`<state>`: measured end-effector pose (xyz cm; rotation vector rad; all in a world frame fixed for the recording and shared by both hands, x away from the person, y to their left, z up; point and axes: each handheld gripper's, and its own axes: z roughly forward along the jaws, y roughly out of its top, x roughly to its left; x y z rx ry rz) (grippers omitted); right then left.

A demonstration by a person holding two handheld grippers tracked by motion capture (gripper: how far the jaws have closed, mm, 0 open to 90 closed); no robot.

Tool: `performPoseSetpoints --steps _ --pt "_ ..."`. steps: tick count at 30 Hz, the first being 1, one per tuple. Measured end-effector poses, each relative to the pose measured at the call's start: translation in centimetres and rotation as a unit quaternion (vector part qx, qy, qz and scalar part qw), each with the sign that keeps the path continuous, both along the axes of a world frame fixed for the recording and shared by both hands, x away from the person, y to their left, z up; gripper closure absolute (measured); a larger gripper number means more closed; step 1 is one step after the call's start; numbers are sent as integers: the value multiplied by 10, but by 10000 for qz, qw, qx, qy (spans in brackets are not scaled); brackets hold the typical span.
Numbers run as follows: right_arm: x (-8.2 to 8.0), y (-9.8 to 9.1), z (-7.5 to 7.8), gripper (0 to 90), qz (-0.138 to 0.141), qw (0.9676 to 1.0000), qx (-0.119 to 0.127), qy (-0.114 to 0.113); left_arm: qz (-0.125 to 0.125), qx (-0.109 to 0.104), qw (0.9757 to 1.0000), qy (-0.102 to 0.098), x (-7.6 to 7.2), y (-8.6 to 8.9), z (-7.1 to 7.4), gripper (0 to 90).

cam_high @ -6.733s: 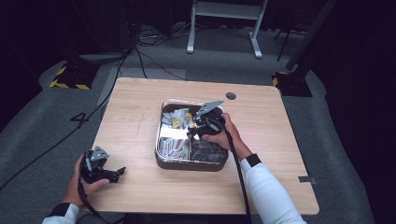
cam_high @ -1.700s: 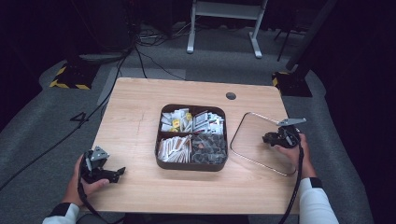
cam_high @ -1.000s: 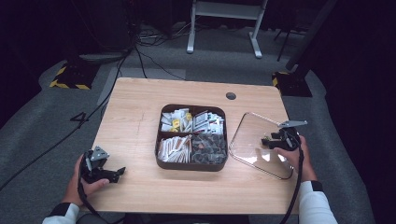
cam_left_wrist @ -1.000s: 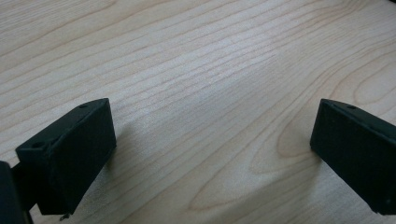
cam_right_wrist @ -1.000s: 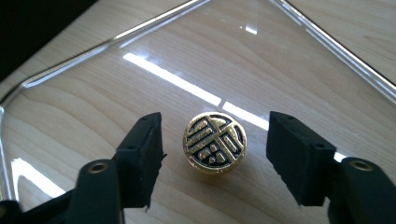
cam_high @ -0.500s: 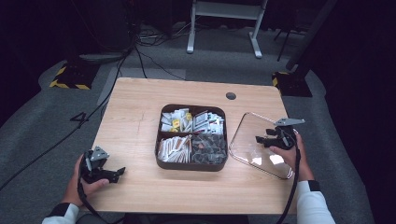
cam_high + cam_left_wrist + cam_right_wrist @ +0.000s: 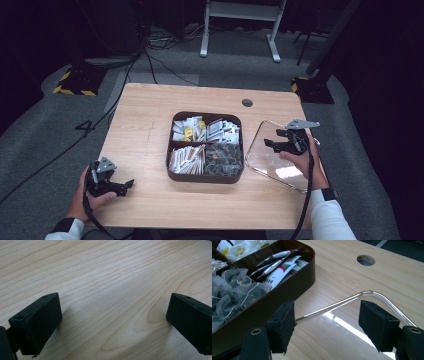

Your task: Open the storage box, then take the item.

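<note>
Brown and uncovered, the tea box (image 7: 205, 147) is the landmark: well to its left the left gripper (image 7: 120, 187) rests on the table (image 7: 145, 110), jaws wide apart and empty. Just right of the box lies the clear lid (image 7: 280, 160), set down; above it the right gripper (image 7: 272, 145) holds nothing, its jaws having just been opening. With the lid-removal step seemingly finished, the next move probably calls for reaching into a compartment for a sachet.

The left claw (image 7: 125, 185) rests low, jaws spread wide with nothing between. The right claw (image 7: 270, 144) hovers, its 2 jaws just opening, empty.

Dark brown box (image 7: 205, 175), clear lid (image 7: 272, 162), pale wood-grain table (image 7: 150, 125)
</note>
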<state>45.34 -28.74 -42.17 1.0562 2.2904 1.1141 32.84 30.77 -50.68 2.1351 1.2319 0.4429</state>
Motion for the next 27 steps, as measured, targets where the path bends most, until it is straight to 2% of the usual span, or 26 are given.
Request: performPoseSetpoints --steps 7,10,17,21,22,27 --pt "9 17 16 293 118 9997 142 -132 3 2 10000 -12 0 0 0 5" --pt "12 27 21 300 165 9996 128 -206 -2 -5 10000 -2 0 0 0 5" --pt "22 53 29 310 371 9990 -69 -234 -16 -7 10000 2 0 0 0 4" --pt "29 69 33 318 478 9986 -103 -188 1 0 10000 -2 0 0 0 5" --pt "31 73 33 321 506 9984 -119 -220 4 -1 10000 -2 0 0 0 5" --pt "38 95 30 320 638 9976 -237 -90 7 3 10000 -8 0 0 0 5"
